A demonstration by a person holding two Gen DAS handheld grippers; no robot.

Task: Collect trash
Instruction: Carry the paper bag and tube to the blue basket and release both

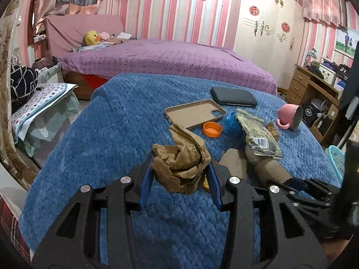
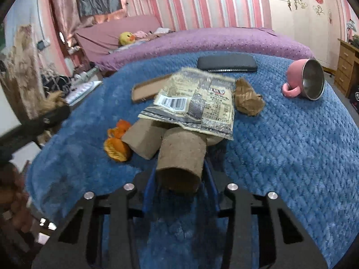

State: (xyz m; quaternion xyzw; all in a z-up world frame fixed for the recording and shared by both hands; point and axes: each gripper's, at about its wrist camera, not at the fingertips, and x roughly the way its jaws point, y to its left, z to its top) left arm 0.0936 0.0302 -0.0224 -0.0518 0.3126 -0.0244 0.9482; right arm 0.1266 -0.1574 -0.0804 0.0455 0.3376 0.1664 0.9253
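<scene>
Left gripper (image 1: pixel 181 170) pinches crumpled brown paper (image 1: pixel 181 164), held above blue blanket (image 1: pixel 112 123). Right of it, right gripper (image 2: pixel 179 174) clamps cardboard tube (image 2: pixel 181 157); snack wrapper (image 2: pixel 193 103) lies over tube's far end. Pink mug (image 2: pixel 303 78) on its side, far right.

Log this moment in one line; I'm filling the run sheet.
left hand-held gripper: shut on crumpled brown paper | right hand-held gripper: shut on cardboard tube | wrapper: on blue blanket
</scene>
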